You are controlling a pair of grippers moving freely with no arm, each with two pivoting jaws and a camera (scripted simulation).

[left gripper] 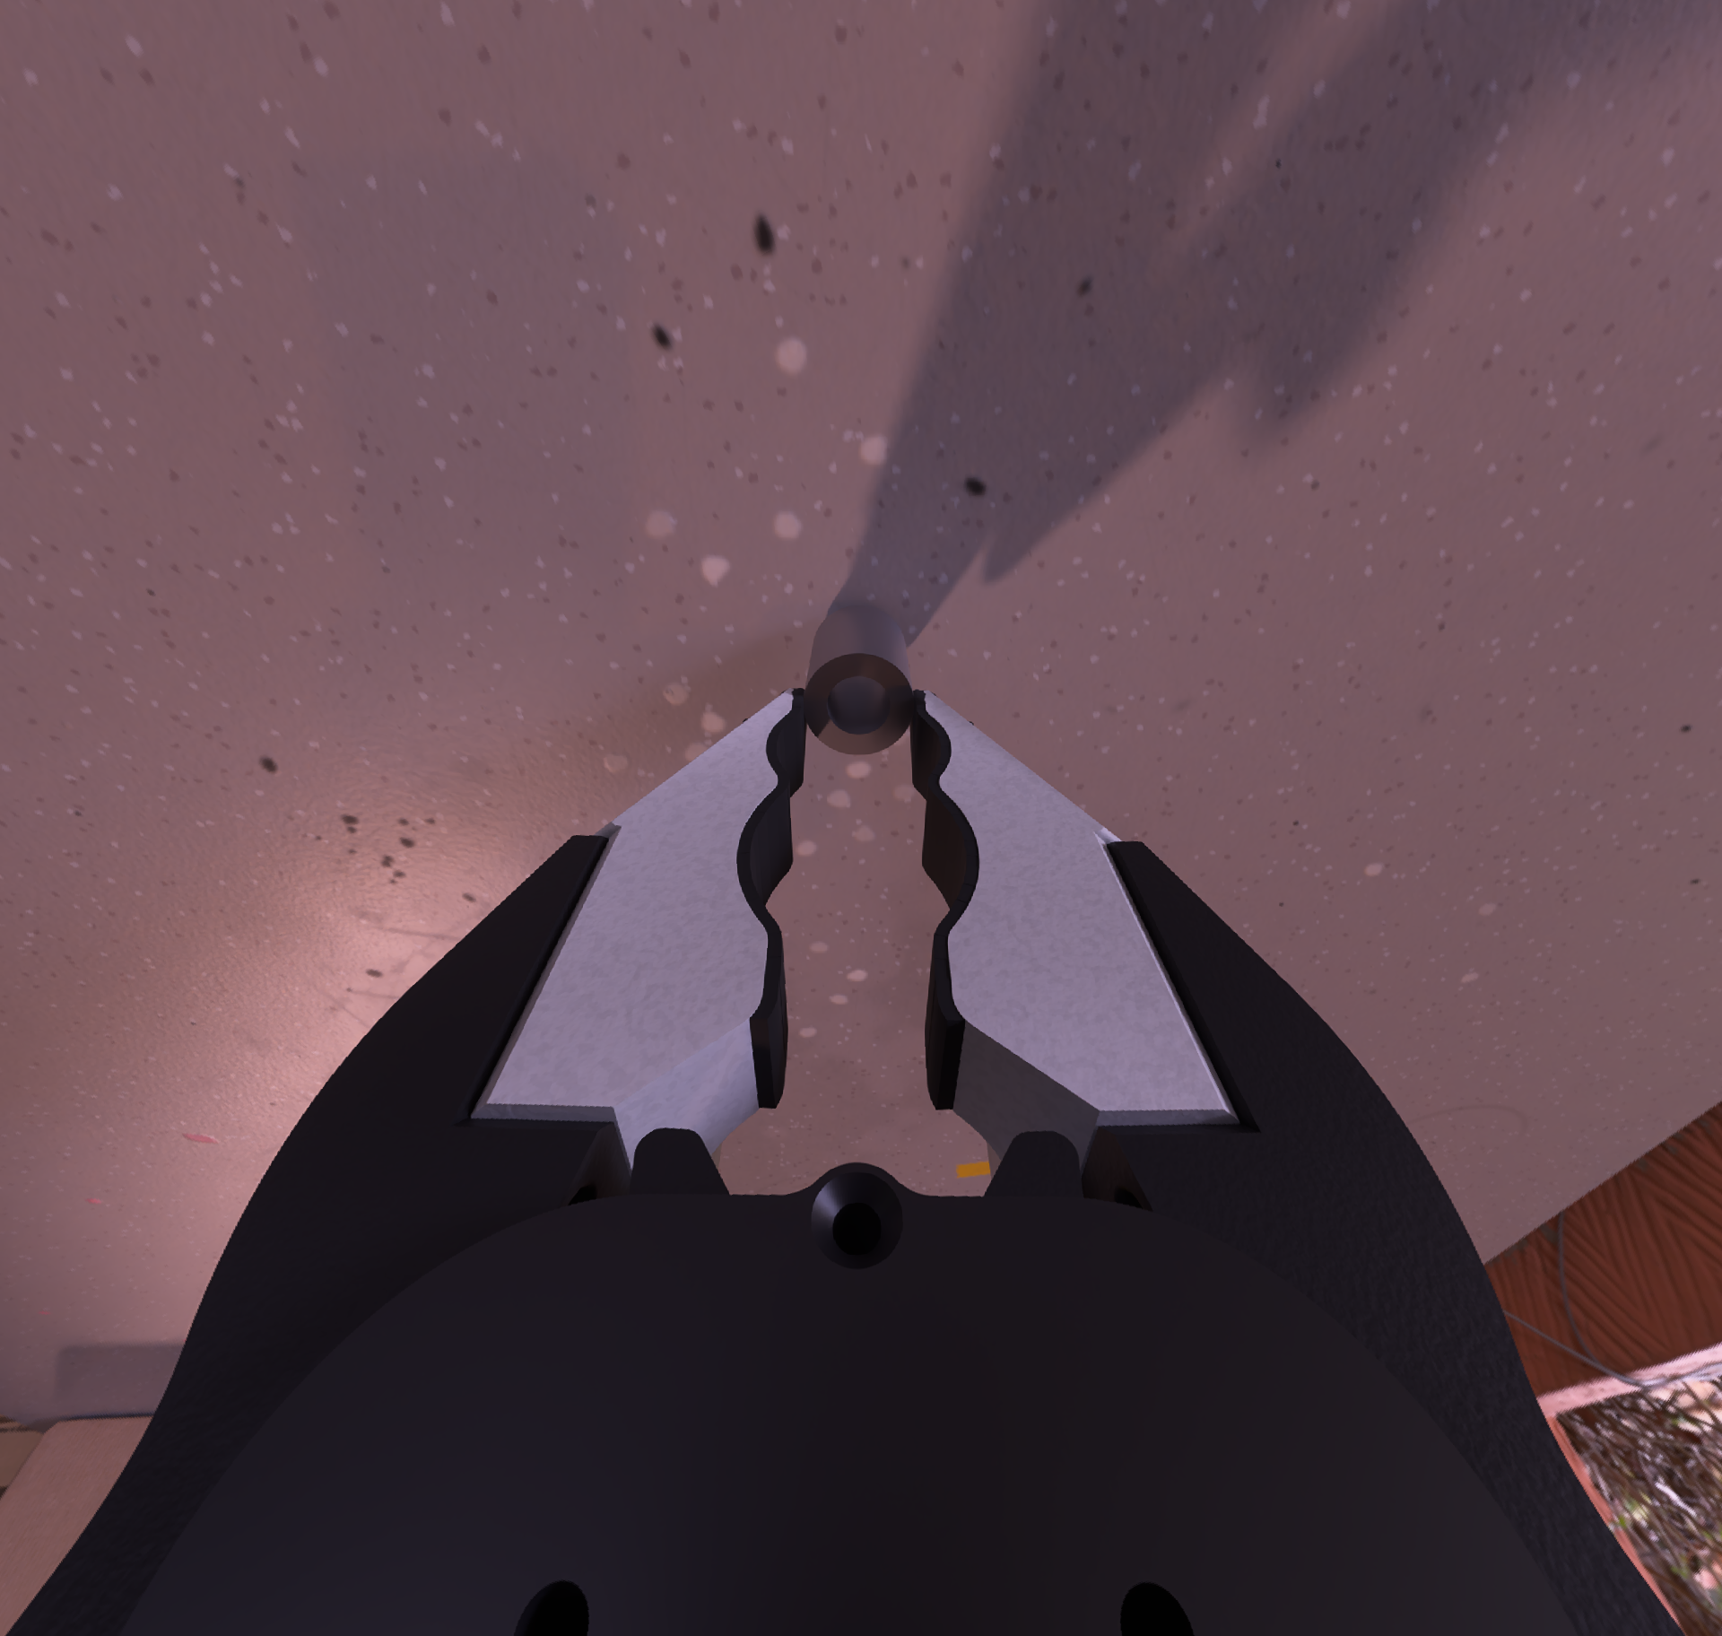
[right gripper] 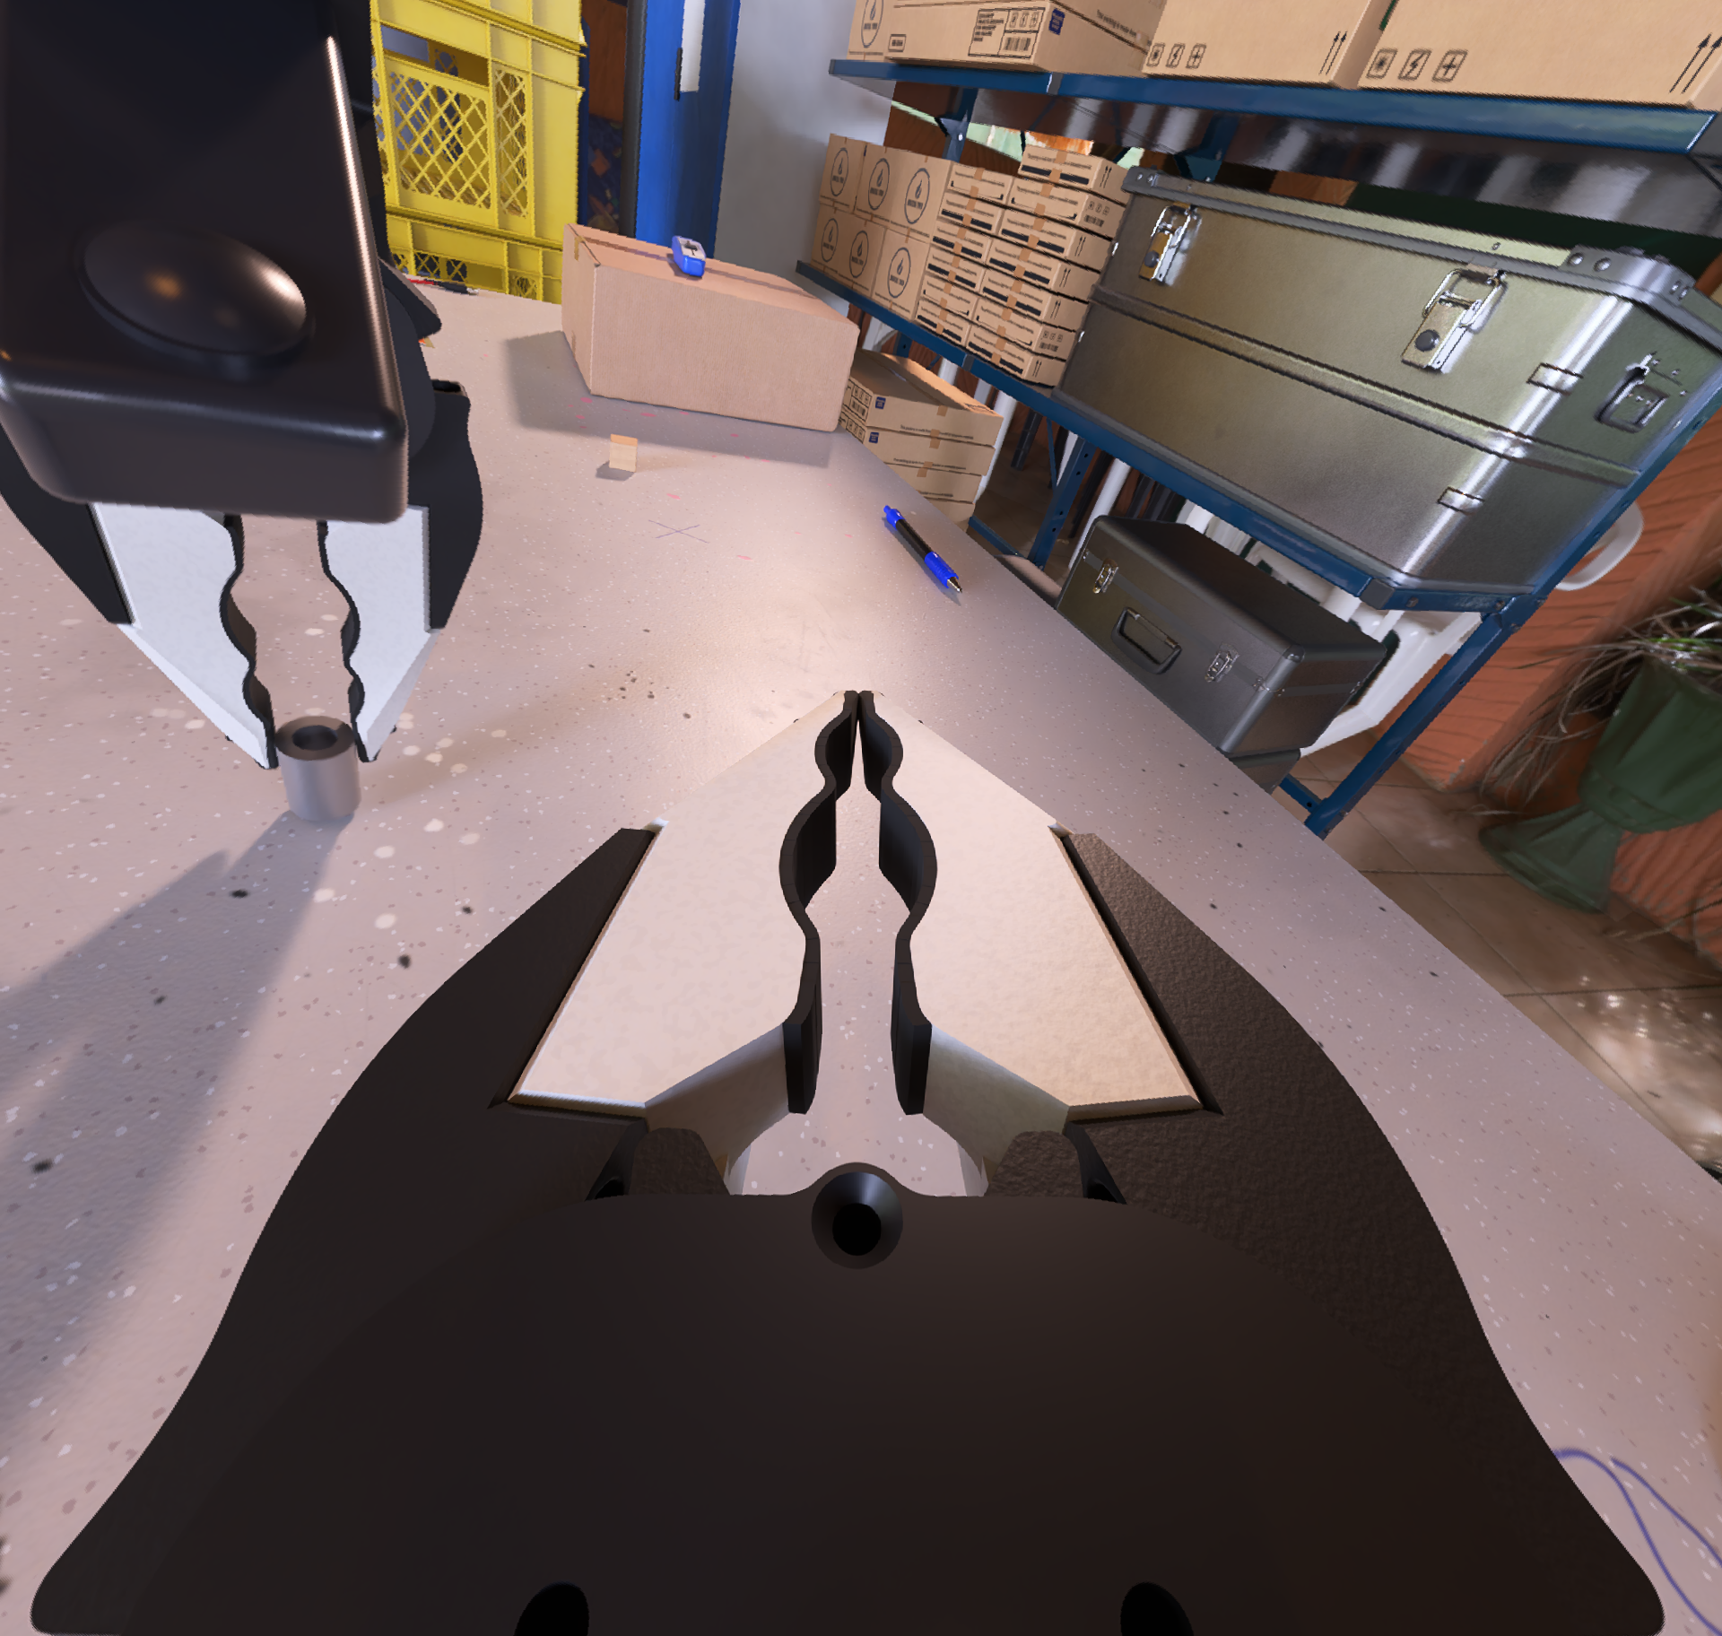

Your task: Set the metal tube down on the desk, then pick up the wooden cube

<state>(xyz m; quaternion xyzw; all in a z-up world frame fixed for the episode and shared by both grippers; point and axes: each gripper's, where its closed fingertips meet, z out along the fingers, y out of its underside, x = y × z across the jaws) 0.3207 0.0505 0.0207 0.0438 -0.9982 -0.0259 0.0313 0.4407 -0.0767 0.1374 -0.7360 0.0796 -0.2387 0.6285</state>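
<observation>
My left gripper (left gripper: 857, 706) points straight down at the speckled desk (left gripper: 373, 380) and is shut on a short grey metal tube (left gripper: 857, 659), pinched between the fingertips. In the right wrist view the left gripper (right gripper: 317, 748) holds the tube (right gripper: 319, 776) upright by its top, and the tube's bottom end is at the desk surface. The small wooden cube (right gripper: 622, 452) sits farther back on the desk, in front of a cardboard box, apart from both grippers. My right gripper (right gripper: 857, 698) is shut and empty, low over the desk to the right of the tube.
A cardboard box (right gripper: 699, 343) with a small blue object (right gripper: 688, 256) on top stands behind the cube. A blue pen (right gripper: 921, 550) lies near the desk's right edge. Yellow crates (right gripper: 475, 100) stand at the back. A shelf with metal cases (right gripper: 1379, 380) runs along the right.
</observation>
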